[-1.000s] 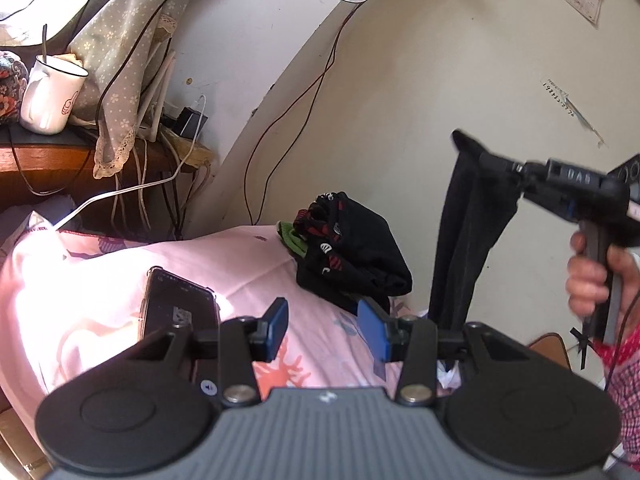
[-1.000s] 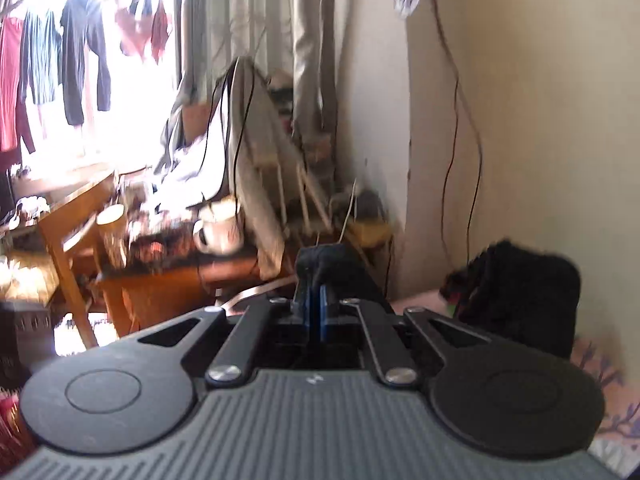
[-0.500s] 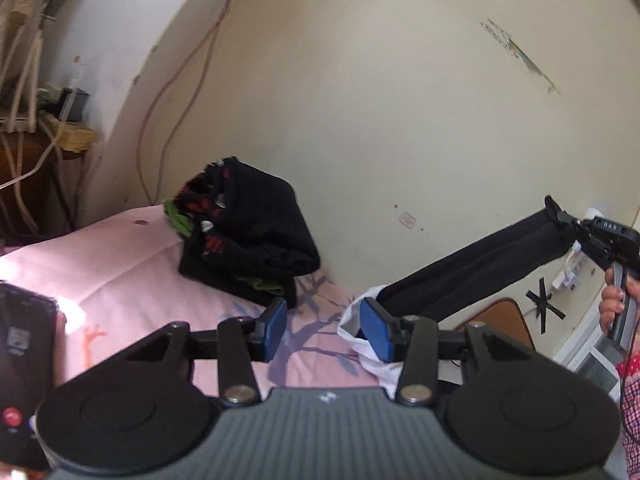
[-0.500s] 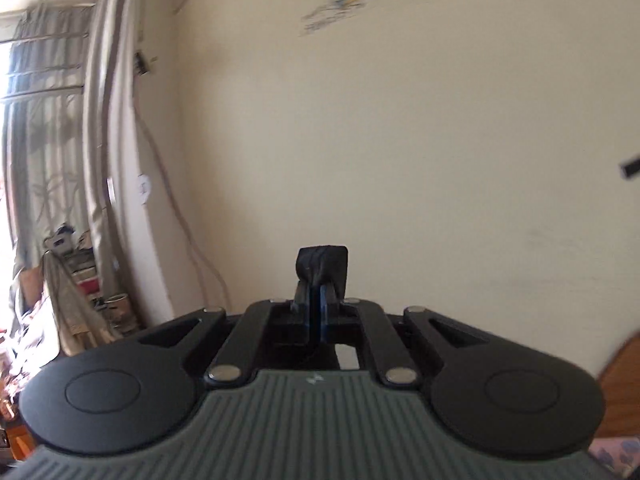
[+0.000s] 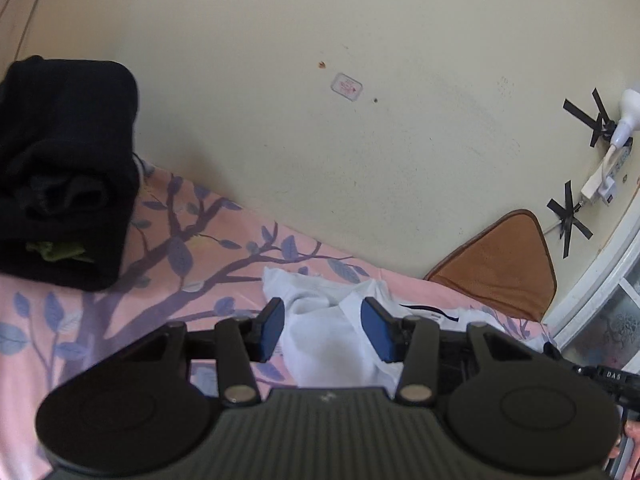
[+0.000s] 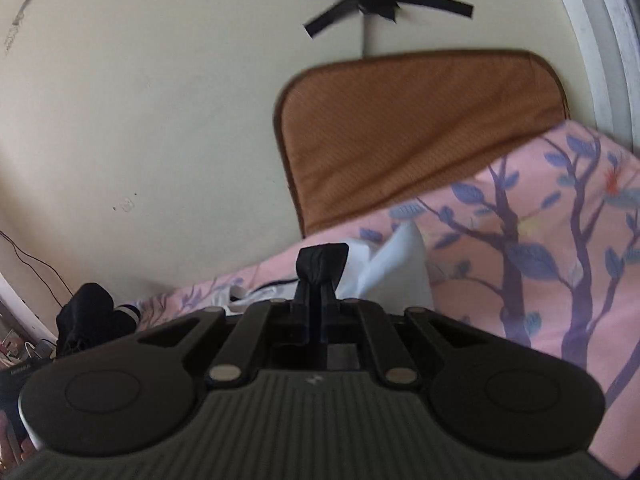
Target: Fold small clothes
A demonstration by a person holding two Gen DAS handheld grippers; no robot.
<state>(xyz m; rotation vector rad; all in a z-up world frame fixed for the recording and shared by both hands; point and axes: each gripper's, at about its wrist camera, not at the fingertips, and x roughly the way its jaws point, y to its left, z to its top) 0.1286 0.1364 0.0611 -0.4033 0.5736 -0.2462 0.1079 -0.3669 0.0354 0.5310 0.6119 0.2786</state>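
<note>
My left gripper (image 5: pixel 323 330) is open, its blue pads on either side of a crumpled white garment (image 5: pixel 332 336) lying on the pink bed sheet (image 5: pixel 120 304). A stack of folded black clothes (image 5: pixel 64 168) sits at the left against the wall. My right gripper (image 6: pixel 318 280) is shut on a black sock (image 6: pixel 322 258), whose end sticks up past the fingertips. The white garment (image 6: pixel 400 264) lies just beyond it. The folded black clothes also show in the right wrist view (image 6: pixel 88 312) at the far left.
A brown cushion (image 6: pixel 416 132) leans on the cream wall at the bed's head, also in the left wrist view (image 5: pixel 500 264). A power strip with plugs (image 5: pixel 604 176) is taped to the wall. A white window frame (image 5: pixel 600 292) stands at the right.
Both grippers have swung right and down toward the white garment. The right gripper, still shut on the black sock, has dropped from high against the wall to just above the bed.
</note>
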